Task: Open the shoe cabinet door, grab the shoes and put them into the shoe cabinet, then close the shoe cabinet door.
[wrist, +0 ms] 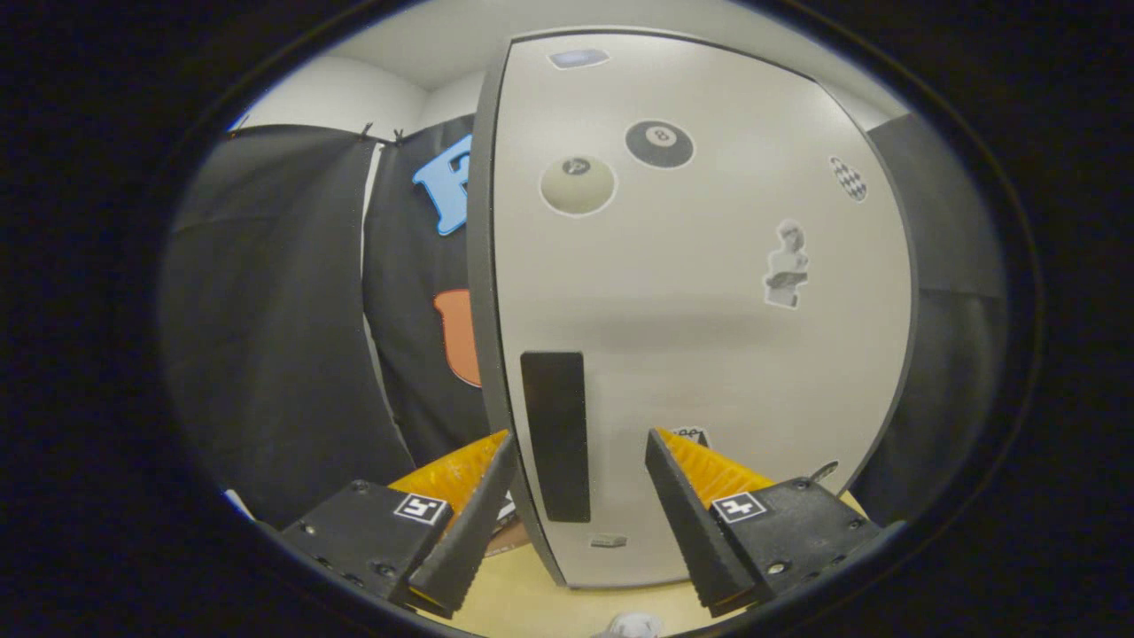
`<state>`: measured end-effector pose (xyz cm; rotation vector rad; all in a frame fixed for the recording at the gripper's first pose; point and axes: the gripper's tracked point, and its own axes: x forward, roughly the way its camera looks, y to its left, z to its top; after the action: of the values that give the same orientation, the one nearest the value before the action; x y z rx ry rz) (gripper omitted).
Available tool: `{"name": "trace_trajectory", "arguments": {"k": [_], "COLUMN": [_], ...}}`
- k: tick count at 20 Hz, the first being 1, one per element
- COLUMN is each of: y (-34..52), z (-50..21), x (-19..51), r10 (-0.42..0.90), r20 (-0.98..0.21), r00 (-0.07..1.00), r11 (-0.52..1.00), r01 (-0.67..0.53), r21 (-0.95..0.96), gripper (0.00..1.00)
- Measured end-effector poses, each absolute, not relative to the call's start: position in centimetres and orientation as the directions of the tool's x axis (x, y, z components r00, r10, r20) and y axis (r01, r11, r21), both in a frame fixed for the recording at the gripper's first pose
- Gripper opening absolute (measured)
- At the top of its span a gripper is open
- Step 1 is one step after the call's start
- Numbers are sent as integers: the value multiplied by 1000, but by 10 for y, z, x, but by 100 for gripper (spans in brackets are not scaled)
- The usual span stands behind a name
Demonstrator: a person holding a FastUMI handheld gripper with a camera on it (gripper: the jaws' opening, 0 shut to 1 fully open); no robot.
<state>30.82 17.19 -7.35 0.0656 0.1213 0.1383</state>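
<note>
The tongs [580, 452] are held spread, gripping nothing. The shoe cabinet door [709, 292], pale grey and bearing stickers, is seen just ahead, its black handle [555, 434] between the fingers. A light wooden surface [523, 594] lies below. Black cloth walls [275, 328] enclose the room.

Black cloth [283, 337] is hung as the booth's wall on the left and far side, with more of it on the right [957, 354]. A white wall [328, 93] and ceiling are seen above. A pale wooden floor [514, 594] lies near.
</note>
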Motion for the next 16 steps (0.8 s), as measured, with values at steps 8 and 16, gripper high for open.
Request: {"name": "trace_trajectory", "arguments": {"k": [8, 16], "y": [178, 174], "z": [-80, -81], "x": [315, 280], "r10": [142, 188], "r20": [-118, -123], "r00": [983, 974], "r11": [989, 982], "r01": [-137, -182], "r21": [45, 56], "gripper": [36, 27]}}
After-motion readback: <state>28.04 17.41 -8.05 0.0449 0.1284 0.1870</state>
